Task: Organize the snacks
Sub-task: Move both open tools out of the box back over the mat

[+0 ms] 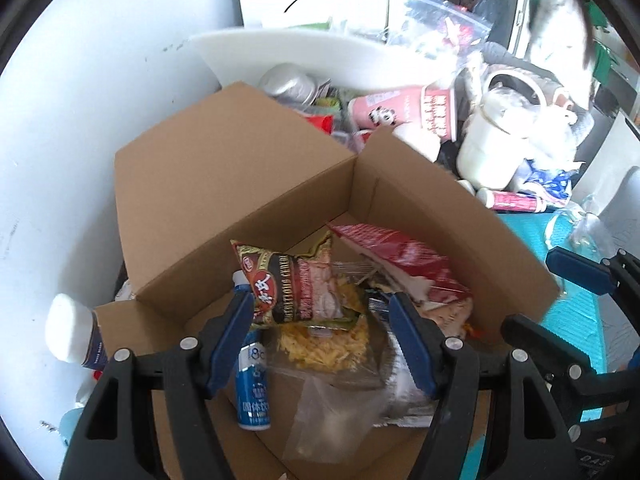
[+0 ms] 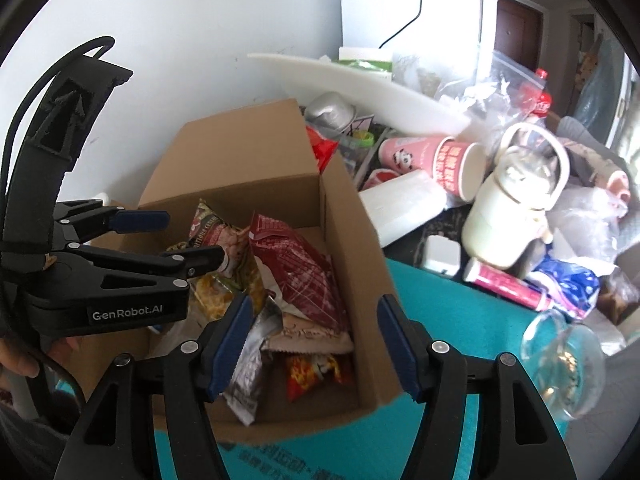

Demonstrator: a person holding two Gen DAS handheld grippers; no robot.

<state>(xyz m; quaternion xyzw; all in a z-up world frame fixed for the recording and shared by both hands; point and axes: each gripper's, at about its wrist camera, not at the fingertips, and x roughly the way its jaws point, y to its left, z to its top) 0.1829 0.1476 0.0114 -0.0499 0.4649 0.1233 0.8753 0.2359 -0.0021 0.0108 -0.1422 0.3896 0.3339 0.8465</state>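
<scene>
The jaws of the left gripper are seen spread above the dark noodle packet inside the cardboard box, nothing being pinched, and the jaws of the right gripper are likewise held apart and empty over the box's near right corner. Several snacks are already gathered in the box: the red packet, a silver pouch, an orange-flame packet and a blue bottle. The task is judged partly done, since the pink cup and other clutter are left on the worktop beyond.
</scene>
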